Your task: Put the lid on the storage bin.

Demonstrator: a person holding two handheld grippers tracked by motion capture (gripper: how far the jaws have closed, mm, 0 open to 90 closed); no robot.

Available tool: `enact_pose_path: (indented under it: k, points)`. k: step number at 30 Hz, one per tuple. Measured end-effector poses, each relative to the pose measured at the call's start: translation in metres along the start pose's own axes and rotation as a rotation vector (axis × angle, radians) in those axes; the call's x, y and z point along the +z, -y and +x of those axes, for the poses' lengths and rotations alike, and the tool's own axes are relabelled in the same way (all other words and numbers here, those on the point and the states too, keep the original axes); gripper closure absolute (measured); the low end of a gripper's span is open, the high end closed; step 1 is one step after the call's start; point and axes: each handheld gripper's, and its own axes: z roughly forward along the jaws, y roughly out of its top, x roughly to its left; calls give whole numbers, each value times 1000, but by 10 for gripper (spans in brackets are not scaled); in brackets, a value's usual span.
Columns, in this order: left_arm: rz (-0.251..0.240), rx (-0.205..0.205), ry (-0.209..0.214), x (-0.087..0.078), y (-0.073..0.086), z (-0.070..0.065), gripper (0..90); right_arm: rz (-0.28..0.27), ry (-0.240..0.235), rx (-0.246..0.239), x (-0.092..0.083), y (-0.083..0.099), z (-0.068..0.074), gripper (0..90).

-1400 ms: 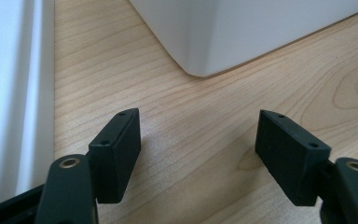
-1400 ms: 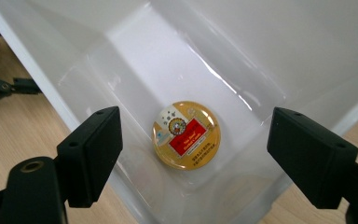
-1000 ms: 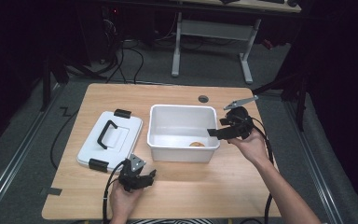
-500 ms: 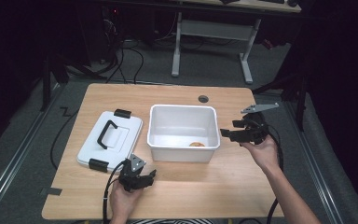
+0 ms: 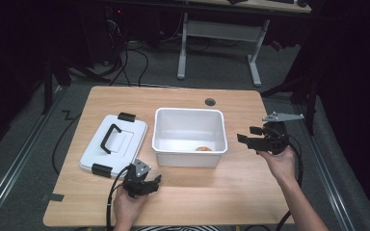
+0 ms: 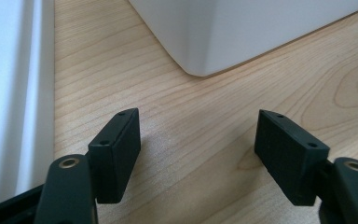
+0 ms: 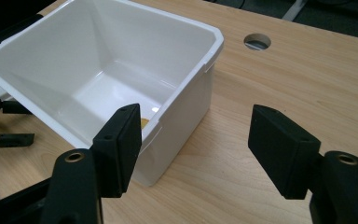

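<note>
Apparently the right gripper [image 5: 248,140], its empty jaws wide though just closing a little, had drawn away from the white bin [image 5: 189,158] (a small yellowish piece [image 5: 203,148] lay inside), while the left gripper [image 6: 198,154] waited open beside the lid [image 5: 114,143].

Right gripper [image 7: 193,149] jaws apart at the bottom of the frame, nothing between them; white bin [image 7: 98,70] upper left on wooden table [image 7: 307,79]

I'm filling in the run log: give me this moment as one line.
right gripper: open, empty, beside bin | left gripper: open, empty, on table | small item in bin | lid off
</note>
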Motion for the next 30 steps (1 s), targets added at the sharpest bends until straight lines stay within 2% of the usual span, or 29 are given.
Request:
enact_pose_path:
  k: [5,7,9,18,20,23,30]
  points:
    - [0,-1,1,0,0,0,318,-7,11,-7,-3,3,3,354]
    - [-1,-2,2,0,0,0,317,-16,3,4,-3,7,3,358]
    - [-1,-3,2,0,0,0,316,2,7,11,-3,13,0,356]
    - [0,-1,1,0,0,0,315,-16,11,85,-6,45,-10,358]
    - [-1,-1,1,0,0,0,315,-19,13,99,-5,51,-12,358]
    - [0,0,1,0,0,0,314,-19,-9,134,-2,61,-15,358]
    - [2,4,-1,0,0,-1,316,-10,11,171,10,86,-18,358]
